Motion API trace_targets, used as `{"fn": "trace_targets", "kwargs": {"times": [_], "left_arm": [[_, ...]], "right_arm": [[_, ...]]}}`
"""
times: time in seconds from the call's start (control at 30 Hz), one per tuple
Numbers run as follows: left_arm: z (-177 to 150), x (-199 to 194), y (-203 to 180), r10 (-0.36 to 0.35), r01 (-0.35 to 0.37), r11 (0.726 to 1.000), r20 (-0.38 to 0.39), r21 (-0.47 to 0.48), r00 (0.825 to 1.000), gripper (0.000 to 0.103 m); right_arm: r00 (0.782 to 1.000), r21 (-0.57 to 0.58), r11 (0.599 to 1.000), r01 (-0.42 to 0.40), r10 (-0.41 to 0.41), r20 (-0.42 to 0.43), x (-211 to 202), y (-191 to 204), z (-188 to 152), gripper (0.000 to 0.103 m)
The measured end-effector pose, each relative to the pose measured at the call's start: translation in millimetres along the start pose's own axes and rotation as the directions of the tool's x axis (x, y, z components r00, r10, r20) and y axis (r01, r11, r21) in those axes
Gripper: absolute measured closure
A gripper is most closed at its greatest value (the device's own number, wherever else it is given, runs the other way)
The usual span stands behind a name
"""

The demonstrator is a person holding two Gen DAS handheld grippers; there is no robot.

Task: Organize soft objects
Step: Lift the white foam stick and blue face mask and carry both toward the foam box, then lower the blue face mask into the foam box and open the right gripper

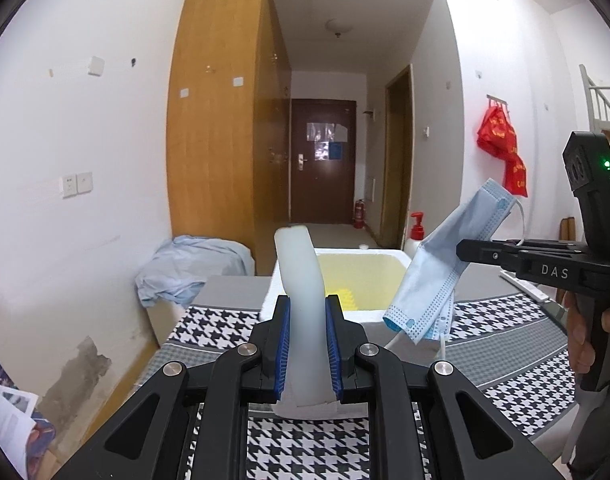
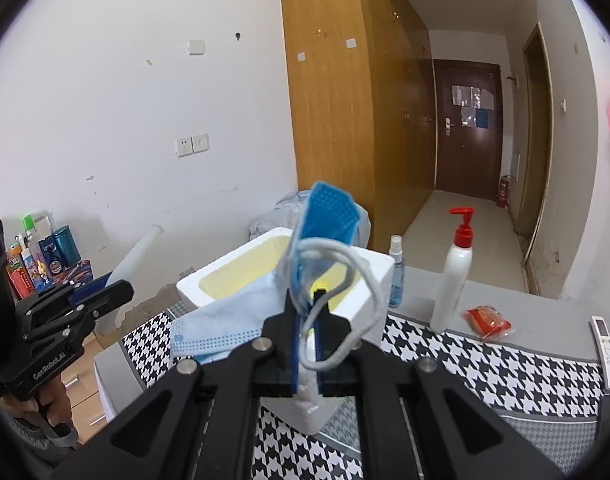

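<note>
Left gripper (image 1: 307,344) clamps a white foam strip (image 1: 301,304), held upright just in front of the white foam box (image 2: 233,276). Right gripper (image 2: 308,332) pinches a blue face mask (image 2: 325,216), hanging over the box's near rim. Pump bottle (image 2: 453,276) stands right of box on the desk (image 2: 505,364).

The white foam box with the yellow lining (image 1: 379,322) is the landmark. In the left wrist view, the curved translucent white strip (image 1: 301,304) hides the box's left wall, and the pale blue pleated face mask (image 1: 445,264) covers its right corner. The small yellow ribbed object (image 1: 347,298) inside the box is too hidden to identify. Left of the box, the row of colourful bottles and cartons (image 2: 37,260) is blurred, labels unreadable.
</note>
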State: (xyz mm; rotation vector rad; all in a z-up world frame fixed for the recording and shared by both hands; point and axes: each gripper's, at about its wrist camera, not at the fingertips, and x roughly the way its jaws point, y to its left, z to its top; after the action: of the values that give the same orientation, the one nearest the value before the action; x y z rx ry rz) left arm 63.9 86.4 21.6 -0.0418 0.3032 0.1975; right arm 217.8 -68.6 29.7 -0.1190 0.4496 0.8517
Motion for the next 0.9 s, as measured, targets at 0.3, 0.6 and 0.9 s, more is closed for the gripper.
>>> {"fn": "trace_targets", "kwargs": {"times": [0.3, 0.6, 0.9], "left_arm": [[-4, 3, 13, 0.047, -0.047, 0.999, -0.02, -0.02, 0.999, 0.085], [-9, 7, 26, 0.079, -0.081, 0.996, -0.041, -0.043, 0.996, 0.085], [-13, 6, 30, 0.099, -0.101, 0.993, -0.046, -0.054, 0.994, 0.085]], "right_arm": [[0.999, 0.014, 0.999, -0.029, 0.03, -0.019, 25, 7, 11, 0.095], [0.999, 0.052, 0.998, -0.033, 0.035, -0.035, 51, 6, 23, 0.095], [0.994, 0.078, 0.996, -0.036, 0.044, -0.098, 82, 4, 25, 0.094]]}}
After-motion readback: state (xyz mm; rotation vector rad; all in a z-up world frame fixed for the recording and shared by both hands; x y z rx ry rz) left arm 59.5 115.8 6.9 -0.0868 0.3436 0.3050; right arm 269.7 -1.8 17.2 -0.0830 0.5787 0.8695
